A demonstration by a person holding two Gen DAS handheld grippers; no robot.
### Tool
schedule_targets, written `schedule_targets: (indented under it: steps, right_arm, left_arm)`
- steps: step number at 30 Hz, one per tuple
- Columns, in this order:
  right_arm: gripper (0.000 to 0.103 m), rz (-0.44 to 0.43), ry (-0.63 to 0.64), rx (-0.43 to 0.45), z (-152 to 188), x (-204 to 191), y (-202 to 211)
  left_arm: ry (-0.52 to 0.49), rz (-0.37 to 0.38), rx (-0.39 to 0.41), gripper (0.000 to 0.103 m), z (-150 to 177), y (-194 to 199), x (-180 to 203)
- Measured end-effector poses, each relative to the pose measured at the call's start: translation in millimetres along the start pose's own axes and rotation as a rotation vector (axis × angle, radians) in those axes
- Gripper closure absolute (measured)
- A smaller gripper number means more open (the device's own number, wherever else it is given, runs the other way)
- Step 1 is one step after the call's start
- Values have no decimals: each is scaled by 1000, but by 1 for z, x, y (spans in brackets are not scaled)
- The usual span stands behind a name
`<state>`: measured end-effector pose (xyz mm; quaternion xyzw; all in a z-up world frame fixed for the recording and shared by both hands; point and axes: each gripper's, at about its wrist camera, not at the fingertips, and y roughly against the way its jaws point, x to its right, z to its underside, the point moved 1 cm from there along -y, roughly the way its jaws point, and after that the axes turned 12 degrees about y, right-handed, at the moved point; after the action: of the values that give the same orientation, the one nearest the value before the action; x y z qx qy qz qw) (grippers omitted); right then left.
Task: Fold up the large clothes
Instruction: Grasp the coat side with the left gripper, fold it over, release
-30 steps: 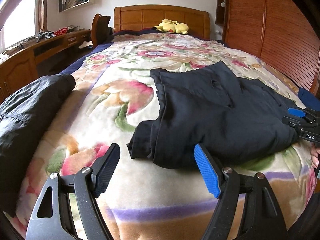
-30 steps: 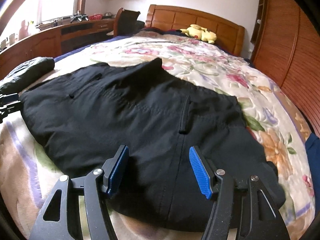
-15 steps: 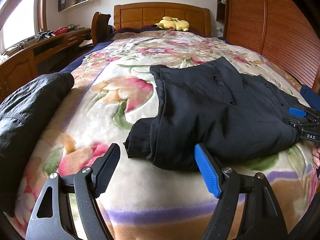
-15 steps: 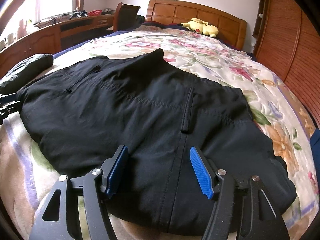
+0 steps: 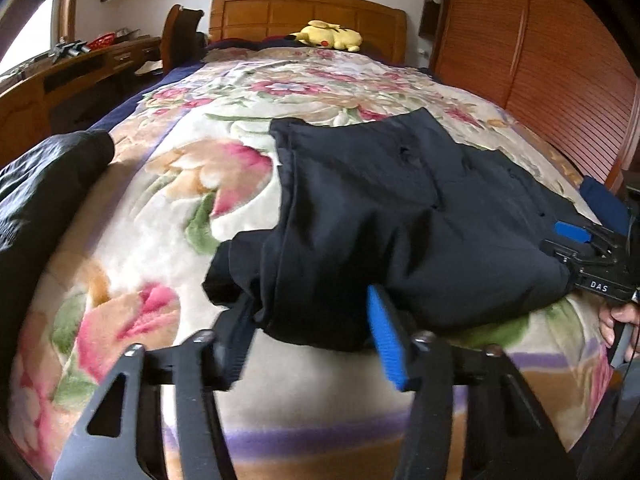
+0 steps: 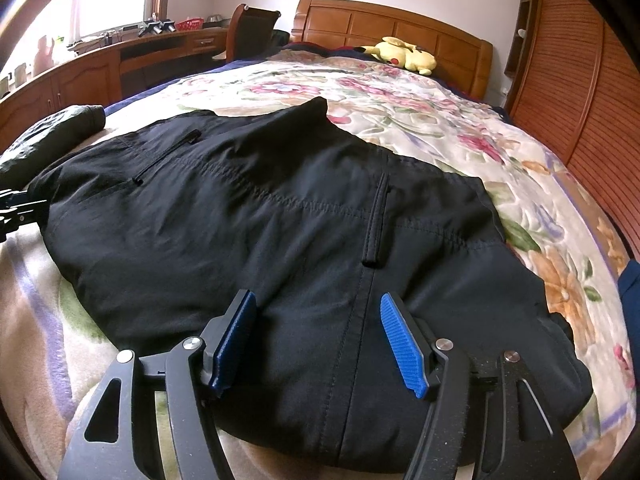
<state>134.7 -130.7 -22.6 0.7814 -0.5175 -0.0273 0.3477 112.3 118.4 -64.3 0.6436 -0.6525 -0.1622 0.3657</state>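
Note:
A black garment (image 5: pixel 400 208) lies spread flat on the floral blanket (image 5: pixel 160 208) of a bed. My left gripper (image 5: pixel 310 334) is at its near left corner. Its jaws are closing, with the bunched black edge between them, and the pads do not visibly press on it. In the right wrist view the same garment (image 6: pixel 280 220) fills the middle. My right gripper (image 6: pixel 320 340) stands open over its near hem, with fabric under and between the fingers. The right gripper (image 5: pixel 576 240) also shows at the right edge of the left wrist view, and the left gripper (image 6: pixel 16 208) at the left edge of the right one.
A dark jacket (image 5: pixel 40 184) lies bunched at the bed's left side. A yellow plush toy (image 5: pixel 330 36) rests by the wooden headboard (image 5: pixel 308 12). Wooden slatted doors (image 5: pixel 560 80) run along the right and a desk (image 6: pixel 100 68) along the left. A hand (image 5: pixel 616 320) holds the right gripper.
My left gripper has pushed forward onto the garment's near corner and its jaws have narrowed around the fabric. The right gripper has kept still over the hem.

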Motion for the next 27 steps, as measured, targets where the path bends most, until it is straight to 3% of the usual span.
schedule_targets:
  steps: [5,8,16,24,27]
  right_arm:
    - [36,-15,-10,12,2,2,4]
    - [36,-22,-13,17,4,2,8]
    - [36,-45,-34,53,16,14,30]
    - [36,-34,-82,92,46,47,60]
    - [36,20,-100,93,58,59,70]
  left_arm:
    - [-46,20,32,80,-10,12,11]
    - [-72,6,82,86,-19,27,28]
    - [-188,-3,225,89,-57,72,111]
    - [-341,47,278,91,-75,84,216]
    - [-387,76,276,91,-75,81,252]
